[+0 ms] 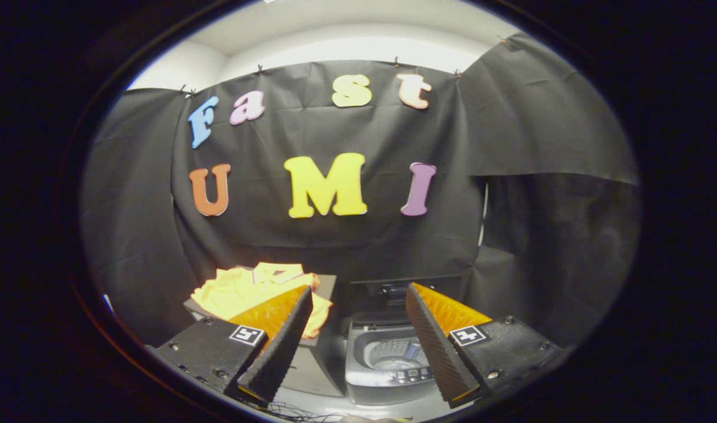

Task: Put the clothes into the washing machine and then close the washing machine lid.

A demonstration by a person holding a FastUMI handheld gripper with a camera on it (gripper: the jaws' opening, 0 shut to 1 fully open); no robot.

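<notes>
gripper (358, 305): fingers spread wide, nothing between them, hanging well short of both targets as I see it.
clothes (246, 291): yellow garment, crumpled in a heap on a dark box (326, 285), at my 11 o'clock, beyond the left finger, which covers its near corner.
washing machine (387, 358): small grey top-loader at 12 o'clock, straight ahead between the fingers and below their tips; stands just right of the box.
lid (408, 286): looks raised at the back of the machine (dark panel, hard to be sure); the drum mouth shows open.
progress: I judge nothing done yet. Garment not picked, drum looks empty, lid not closed.
left to do: grasp garment, carry to 12 o'clock, drop in drum, shut lid.
orientation: heap spreads roughly 9-to-3, collar-like fold at the far side toward 12; no clean long axis (too bunched to call). Machine front panel faces me, at 6.
</notes>
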